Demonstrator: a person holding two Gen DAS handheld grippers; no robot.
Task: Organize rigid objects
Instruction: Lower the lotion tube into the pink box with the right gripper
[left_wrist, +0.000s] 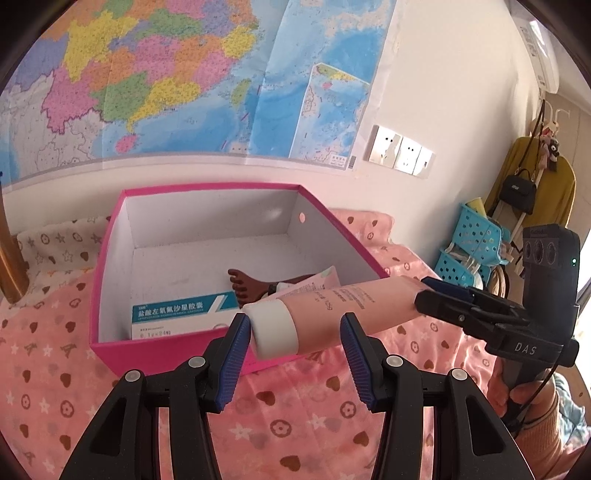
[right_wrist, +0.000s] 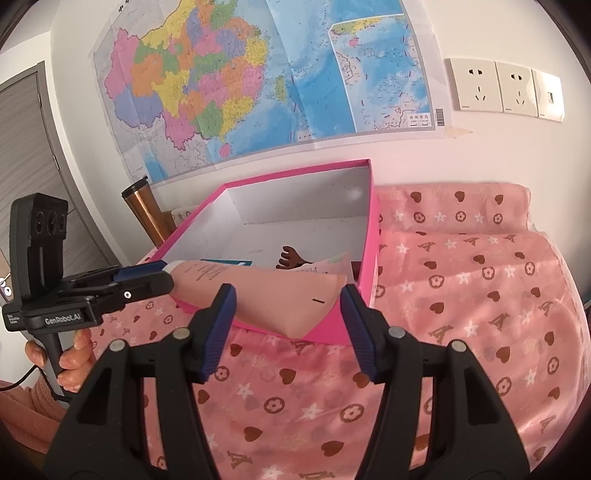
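A pink tube with a white cap (left_wrist: 314, 314) spans both grippers over the front edge of the pink box (left_wrist: 110, 354). My left gripper (left_wrist: 291, 332) stands around the cap end, wide; only its left pad touches the cap. My right gripper (right_wrist: 288, 306) stands around the tube's flat crimped end (right_wrist: 288, 302) with gaps on both sides. In the left wrist view the right gripper's fingers (left_wrist: 454, 299) look closed on that end. Inside the box lie a white and teal medicine carton (left_wrist: 177, 314), a brown doll foot (left_wrist: 251, 288) and a pale pink packet (left_wrist: 317, 280).
The box (right_wrist: 371, 229) rests on a pink patterned cloth (right_wrist: 461, 288) against a white wall with a map (right_wrist: 258, 81). A copper tumbler (right_wrist: 144, 210) stands left of the box. Blue baskets (left_wrist: 469, 243) and hanging clothes (left_wrist: 532, 184) are at the right.
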